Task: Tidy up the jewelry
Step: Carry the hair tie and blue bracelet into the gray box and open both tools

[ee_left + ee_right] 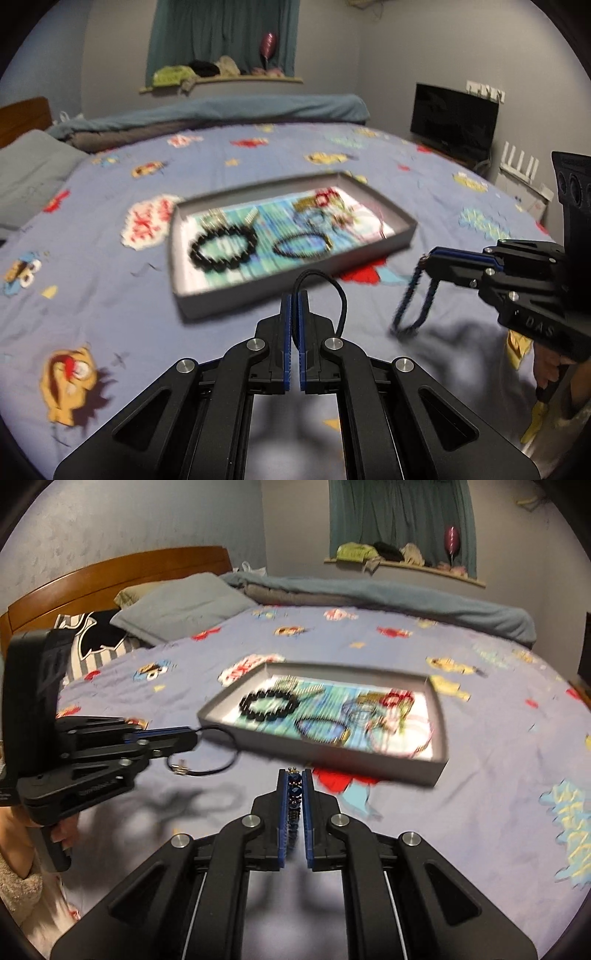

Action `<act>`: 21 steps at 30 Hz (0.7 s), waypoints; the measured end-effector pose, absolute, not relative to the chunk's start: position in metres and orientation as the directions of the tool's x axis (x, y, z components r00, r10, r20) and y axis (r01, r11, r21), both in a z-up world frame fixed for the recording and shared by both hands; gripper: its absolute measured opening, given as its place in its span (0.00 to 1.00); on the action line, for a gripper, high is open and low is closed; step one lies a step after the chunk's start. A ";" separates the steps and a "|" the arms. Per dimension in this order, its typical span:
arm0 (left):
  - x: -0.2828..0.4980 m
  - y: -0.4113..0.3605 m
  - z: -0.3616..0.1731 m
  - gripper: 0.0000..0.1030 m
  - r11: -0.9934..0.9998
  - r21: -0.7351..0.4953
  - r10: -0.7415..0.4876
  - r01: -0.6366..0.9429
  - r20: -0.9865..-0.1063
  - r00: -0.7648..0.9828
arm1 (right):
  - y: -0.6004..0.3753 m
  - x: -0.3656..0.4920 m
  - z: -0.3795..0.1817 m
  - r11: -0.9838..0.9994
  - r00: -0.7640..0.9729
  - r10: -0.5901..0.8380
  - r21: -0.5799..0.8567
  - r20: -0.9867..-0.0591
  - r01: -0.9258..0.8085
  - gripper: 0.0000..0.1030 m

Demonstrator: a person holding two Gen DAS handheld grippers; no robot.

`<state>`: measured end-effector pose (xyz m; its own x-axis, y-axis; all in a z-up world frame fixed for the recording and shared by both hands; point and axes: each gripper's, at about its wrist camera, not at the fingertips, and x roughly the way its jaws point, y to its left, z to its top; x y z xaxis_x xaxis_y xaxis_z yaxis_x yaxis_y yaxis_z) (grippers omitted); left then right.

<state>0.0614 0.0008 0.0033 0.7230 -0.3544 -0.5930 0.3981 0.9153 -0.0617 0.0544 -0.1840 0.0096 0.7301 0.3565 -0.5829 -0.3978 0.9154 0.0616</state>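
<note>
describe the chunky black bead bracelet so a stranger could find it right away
On the blue cartoon-print bedsheet lies a shallow grey tray of jewelry. The black bead bracelet lies at its left end, towards the pillows. Its fat round beads set it apart from the thin dark cord loop beside it.

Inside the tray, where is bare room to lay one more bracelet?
In the tray, the near-left corner beside the black bead bracelet is bare. The right half, around the red piece, is crowded.

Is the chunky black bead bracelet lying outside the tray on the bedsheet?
No, the black bead bracelet lies inside the grey tray, near its left end.
</note>
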 end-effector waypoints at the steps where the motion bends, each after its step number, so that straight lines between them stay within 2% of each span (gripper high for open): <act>1: 0.064 0.005 0.007 0.04 0.920 -0.071 -0.352 0.386 -0.586 0.730 | -0.186 0.056 0.013 0.917 0.737 0.354 0.059 -0.576 -0.394 0.07; 10: 0.118 0.019 0.027 0.04 0.917 -0.136 -0.379 0.374 -0.582 0.719 | -0.191 0.097 0.050 0.934 0.801 0.311 0.007 -0.511 -0.358 0.07; 21: 0.168 0.009 -0.018 0.04 0.911 -0.102 -0.355 0.399 -0.686 0.635 | -0.158 0.179 0.034 0.923 0.784 0.327 0.002 -0.527 -0.384 0.07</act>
<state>0.1681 0.0092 -0.0182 0.6352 -0.3551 -0.6859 0.3991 0.9112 -0.1022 0.1791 -0.1578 0.0343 0.7841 0.3273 -0.5273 -0.3841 0.9233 0.0019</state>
